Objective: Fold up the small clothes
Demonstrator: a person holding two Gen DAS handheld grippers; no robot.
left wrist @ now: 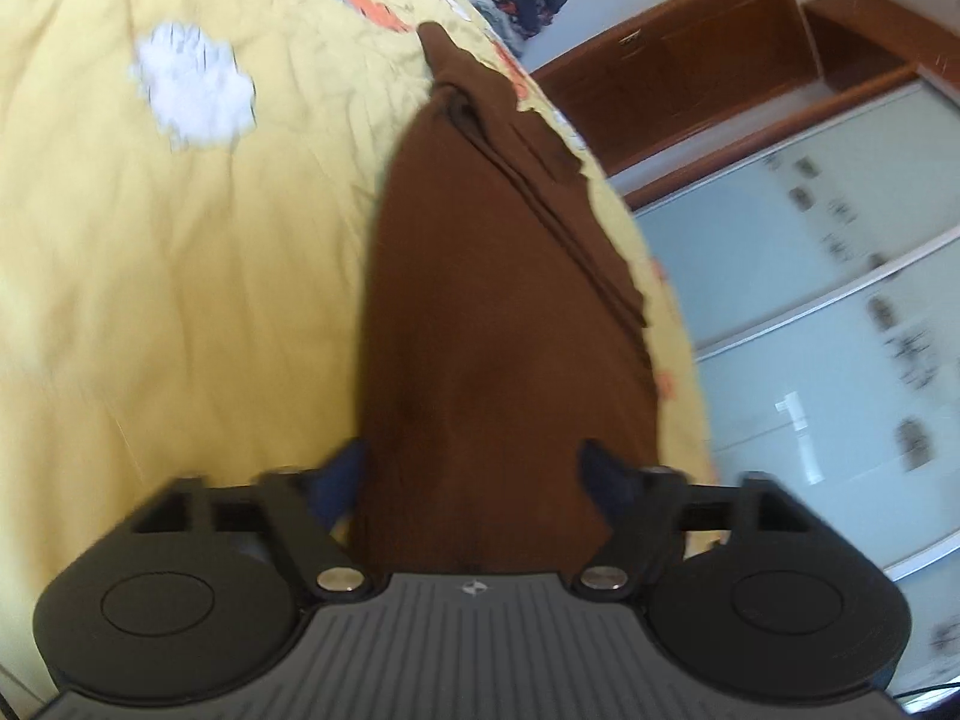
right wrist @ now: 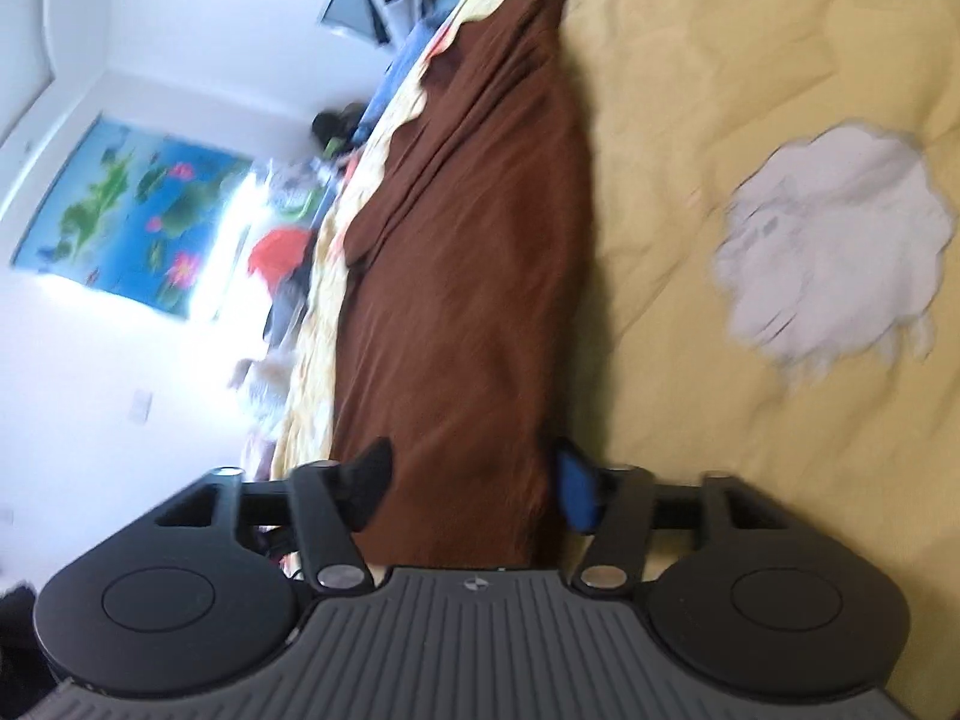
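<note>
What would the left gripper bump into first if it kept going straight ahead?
Probably the brown garment: it lies right between the left gripper's open fingers, stretched along the yellow bedspread.

Yellow bedspread (left wrist: 180,276) with a white cloud patch (left wrist: 192,87). Behind it, pale sliding closet doors (left wrist: 828,276) and brown wood panels (left wrist: 690,60). On the other side, white wall (right wrist: 90,390), bright blue flower poster (right wrist: 132,216), strong daylight beside it, messy piles.
</note>
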